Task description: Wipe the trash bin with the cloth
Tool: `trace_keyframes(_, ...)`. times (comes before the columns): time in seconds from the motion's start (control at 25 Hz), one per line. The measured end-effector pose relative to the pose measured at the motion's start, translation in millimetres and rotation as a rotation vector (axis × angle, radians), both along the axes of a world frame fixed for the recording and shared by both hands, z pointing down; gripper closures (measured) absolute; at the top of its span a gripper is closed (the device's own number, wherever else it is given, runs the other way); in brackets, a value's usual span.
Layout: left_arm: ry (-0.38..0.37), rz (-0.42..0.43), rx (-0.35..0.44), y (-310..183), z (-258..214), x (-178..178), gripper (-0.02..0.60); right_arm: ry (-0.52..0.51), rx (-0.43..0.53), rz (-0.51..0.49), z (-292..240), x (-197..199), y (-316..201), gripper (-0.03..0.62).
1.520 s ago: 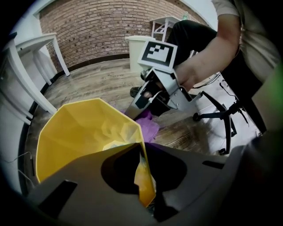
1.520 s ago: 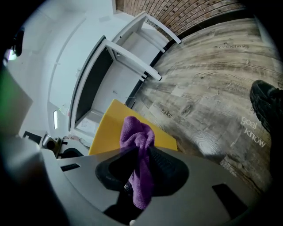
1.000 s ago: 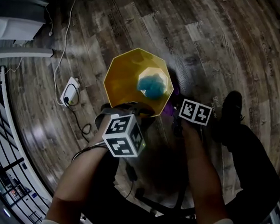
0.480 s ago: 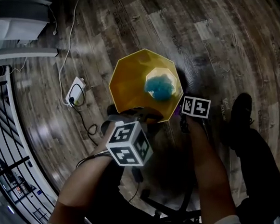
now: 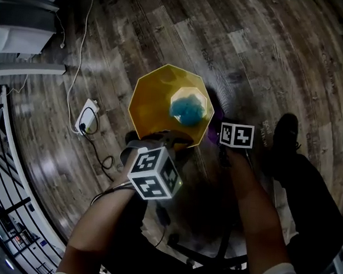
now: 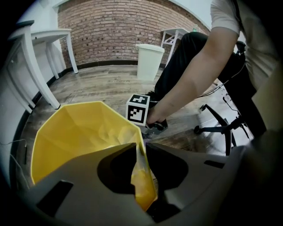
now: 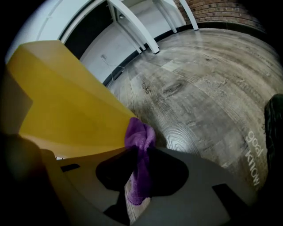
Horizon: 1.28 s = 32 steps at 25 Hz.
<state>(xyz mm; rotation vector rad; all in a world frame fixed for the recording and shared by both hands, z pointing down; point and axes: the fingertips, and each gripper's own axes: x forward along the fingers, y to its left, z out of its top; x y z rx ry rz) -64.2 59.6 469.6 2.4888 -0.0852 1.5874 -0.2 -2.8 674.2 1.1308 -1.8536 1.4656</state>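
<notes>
The yellow faceted trash bin (image 5: 156, 100) stands on the wood floor with a blue crumpled thing (image 5: 188, 108) inside. My left gripper (image 6: 140, 148) straddles the bin's near rim (image 6: 75, 132), one jaw inside and one outside. Its jaws have just been opening a little, but the wall still looks pinched between them. In the head view its marker cube (image 5: 153, 172) sits just below the bin. My right gripper (image 7: 140, 152) is shut on a purple cloth (image 7: 139, 137), which is pressed against the bin's outer side (image 7: 66, 101). Its cube (image 5: 236, 135) is at the bin's right.
A white power strip with a cable (image 5: 85, 116) lies left of the bin. White furniture (image 5: 20, 33) and a railing (image 5: 1, 197) line the left side. The person's shoe (image 5: 284, 127) and an office chair base (image 6: 221, 128) are to the right. A white bin (image 6: 149, 62) stands farther off.
The right gripper has rolled and sunk slightly along the bin's side with the cloth. The left gripper stays on the rim.
</notes>
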Motion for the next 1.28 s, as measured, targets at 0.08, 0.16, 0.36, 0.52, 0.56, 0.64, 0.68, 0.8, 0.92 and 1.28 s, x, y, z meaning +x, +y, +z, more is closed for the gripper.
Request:
trace_keyframes(0.08,0.013,0.013,0.013,-0.7,-6.0,0.7,0.479,-0.009,0.018,0.023,-14.7,10.4,1.7,0.500)
trace_keyframes(0.16,0.015,0.041,0.022,0.9,-11.9,-2.1,0.432,-0.028,0.034,0.062,-31.8,19.9,3.6,0.500)
trace_keyframes(0.36,-0.060,0.139,0.037,15.3,-11.3,-33.2,0.376,-0.071,0.076,0.106,-79.1,32.7,14.6,0.499)
trace_keyframes(0.52,-0.164,0.175,0.073,15.6,-1.0,-58.9,0.374,-0.131,0.099,0.175,-114.9,36.1,20.2,0.499)
trace_keyframes(0.56,-0.188,0.181,0.085,14.6,2.0,-63.2,0.374,-0.151,0.101,0.193,-123.5,34.5,22.1,0.499)
trace_keyframes(0.64,-0.218,0.180,0.103,11.0,7.7,-67.0,0.374,-0.188,0.106,0.219,-140.6,30.2,26.3,0.500)
trace_keyframes(0.68,-0.222,0.174,0.112,8.0,9.0,-66.1,0.374,-0.206,0.108,0.230,-148.8,27.6,28.6,0.499)
trace_keyframes(0.8,-0.200,0.135,0.117,0.9,9.3,-60.4,0.381,-0.257,0.113,0.257,-172.2,18.4,36.1,0.500)
trace_keyframes(0.92,-0.178,0.139,0.110,3.2,9.9,-52.9,0.474,-0.301,0.123,0.254,-194.0,7.9,42.4,0.500)
trace_keyframes(1.28,-0.156,0.130,0.091,5.3,12.1,-43.0,0.545,-0.375,0.171,0.250,-247.0,-10.0,43.8,0.500)
